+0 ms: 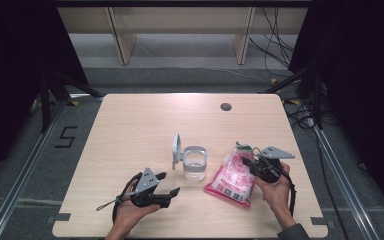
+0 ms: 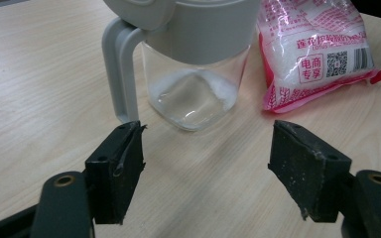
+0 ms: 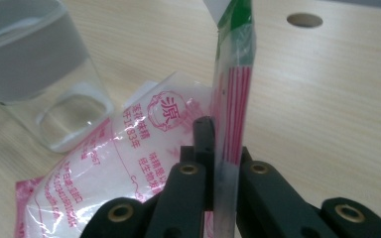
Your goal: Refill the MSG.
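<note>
Right gripper [image 3: 226, 163] pinching the bag's [image 1: 231, 181] far edge, right of the jar [image 1: 195, 164]. Left gripper [image 2: 206, 163] spread, empty, just near of the jar on the table [image 1: 140, 125]

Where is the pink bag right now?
In the high view the pink bag lies right of centre on the table, beside the clear jar, its top edge pinched by the right gripper.

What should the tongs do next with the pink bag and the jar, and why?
Probably the left tongs, open and aimed at the clear jar, should ease forward and grip it. The right tongs already pinch the pink bag by its top edge, and the jar's lid stands open, so steadying it seems next.
</note>
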